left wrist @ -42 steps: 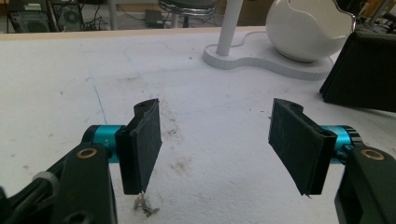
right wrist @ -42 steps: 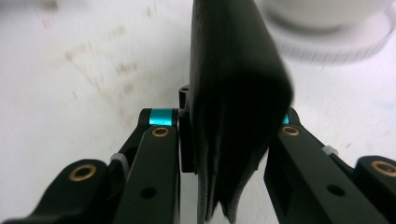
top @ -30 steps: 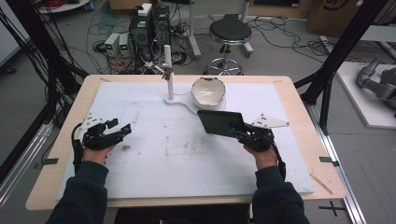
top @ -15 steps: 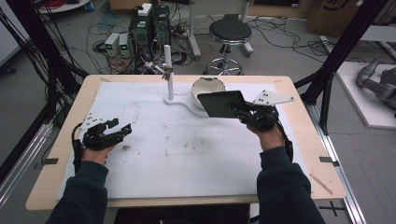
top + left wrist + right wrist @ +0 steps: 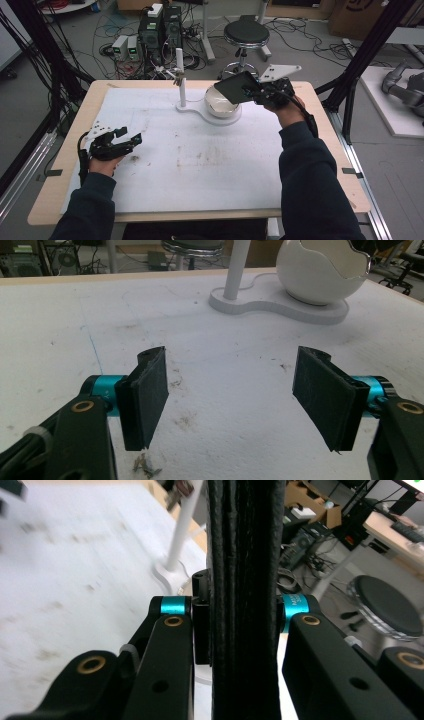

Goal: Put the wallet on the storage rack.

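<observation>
Black flat object [image 5: 236, 86] clamped in right hand-held gripper [image 5: 255, 91] above white bowl [image 5: 220, 103].

I find no text that I can read with certainty. The teal collar [image 5: 298, 606] on my right hand-held gripper [image 5: 245, 605] carries small dark lettering in the right gripper view, but it is too small and blurred to make out. The cardboard box [image 5: 356, 15] on the floor at the far right of the high view bears a dark printed mark, cut off at the edge and illegible. The desk [image 5: 310, 90] shows no label or number I can read.
</observation>
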{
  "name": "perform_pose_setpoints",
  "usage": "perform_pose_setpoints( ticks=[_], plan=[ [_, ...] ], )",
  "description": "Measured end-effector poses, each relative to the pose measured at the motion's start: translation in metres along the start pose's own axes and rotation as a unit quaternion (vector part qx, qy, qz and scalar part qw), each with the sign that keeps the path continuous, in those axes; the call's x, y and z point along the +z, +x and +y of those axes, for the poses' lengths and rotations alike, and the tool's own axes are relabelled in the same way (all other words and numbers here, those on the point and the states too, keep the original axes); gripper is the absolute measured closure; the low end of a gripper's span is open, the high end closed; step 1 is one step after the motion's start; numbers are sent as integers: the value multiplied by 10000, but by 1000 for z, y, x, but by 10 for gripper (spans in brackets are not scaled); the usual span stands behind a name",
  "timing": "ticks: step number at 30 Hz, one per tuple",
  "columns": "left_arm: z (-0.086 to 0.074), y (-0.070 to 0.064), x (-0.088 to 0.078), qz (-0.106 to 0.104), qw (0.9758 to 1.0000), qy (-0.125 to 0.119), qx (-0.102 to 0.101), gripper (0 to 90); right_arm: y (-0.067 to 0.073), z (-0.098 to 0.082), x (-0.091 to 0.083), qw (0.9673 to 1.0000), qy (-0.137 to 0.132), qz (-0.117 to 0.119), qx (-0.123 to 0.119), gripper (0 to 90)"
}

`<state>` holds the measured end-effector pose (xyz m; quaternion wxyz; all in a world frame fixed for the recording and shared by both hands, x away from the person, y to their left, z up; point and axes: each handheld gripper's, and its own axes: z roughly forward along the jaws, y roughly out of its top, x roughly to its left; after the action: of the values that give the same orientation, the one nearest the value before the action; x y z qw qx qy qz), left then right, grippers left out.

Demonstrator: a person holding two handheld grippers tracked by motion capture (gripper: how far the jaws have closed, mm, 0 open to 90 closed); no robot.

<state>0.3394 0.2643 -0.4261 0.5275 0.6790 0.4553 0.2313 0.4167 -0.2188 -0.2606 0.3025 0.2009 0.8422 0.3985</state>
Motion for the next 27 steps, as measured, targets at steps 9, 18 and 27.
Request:
perform_pose_setpoints(
  ticks=[9, 18, 27],
  plan=[
    [0, 1, 0, -22, 10000, 17, -29, 302, -3, 7, 39, 9925, 706, -30, -1000, 751],
    [0, 2, 0, -31, 10000, -20, -61, 304, -2, 10, 71, 9831, 1117, -48, -1452, 751],
    [0, 2, 0, -46, 9999, -27, -87, 304, 4, 5, 98, 9799, 1316, 98, -1496, 748]
  ],
)
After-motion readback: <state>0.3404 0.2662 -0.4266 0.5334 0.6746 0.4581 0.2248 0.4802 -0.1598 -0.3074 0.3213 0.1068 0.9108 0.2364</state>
